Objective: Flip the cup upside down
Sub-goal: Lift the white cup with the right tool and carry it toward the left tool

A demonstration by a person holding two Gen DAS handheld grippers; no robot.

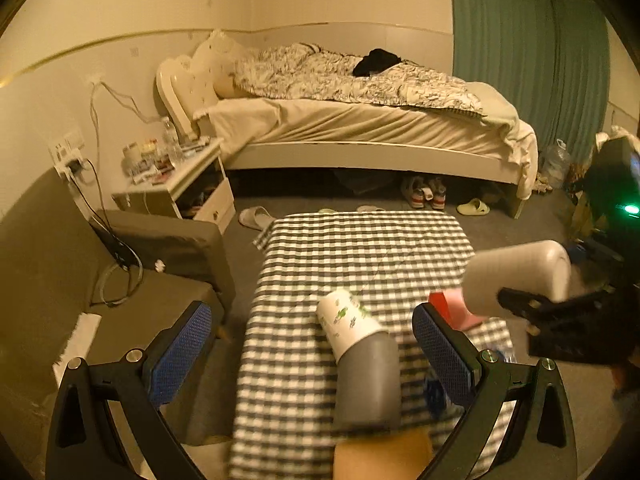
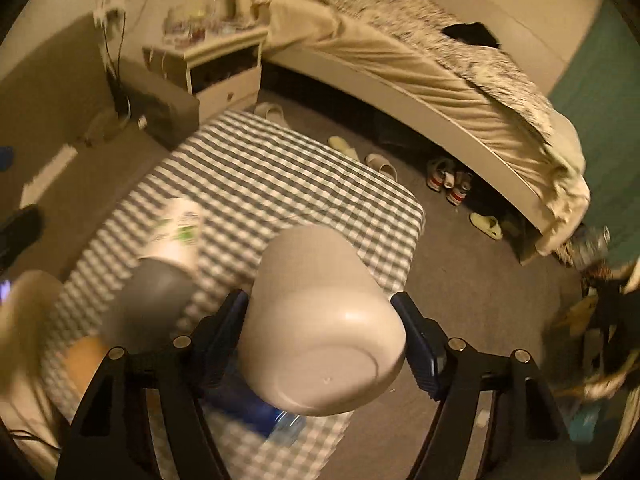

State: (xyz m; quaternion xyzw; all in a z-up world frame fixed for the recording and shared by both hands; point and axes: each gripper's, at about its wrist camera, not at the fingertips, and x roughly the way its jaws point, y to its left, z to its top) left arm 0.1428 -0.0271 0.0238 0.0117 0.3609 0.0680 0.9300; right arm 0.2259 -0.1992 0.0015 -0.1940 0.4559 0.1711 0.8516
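My right gripper [image 2: 320, 316] is shut on a beige cup [image 2: 320, 320] and holds it in the air over the checked table [image 2: 280, 168], tilted with its base toward the camera. The cup [image 1: 516, 276] also shows at the right of the left wrist view, lying sideways in the right gripper [image 1: 516, 300]. My left gripper [image 1: 312, 344] is open and empty above the table's near part. A grey-and-white printed bottle [image 1: 360, 344] stands between its fingers, apart from both pads.
A pink-and-red object [image 1: 456, 308] lies on the checked table [image 1: 360, 248] behind the right pad. A plastic water bottle [image 2: 280, 424] lies under the cup. Sofa [image 1: 60, 280] at left, bed [image 1: 340, 120] and nightstand [image 1: 180, 176] behind, shoes on the floor.
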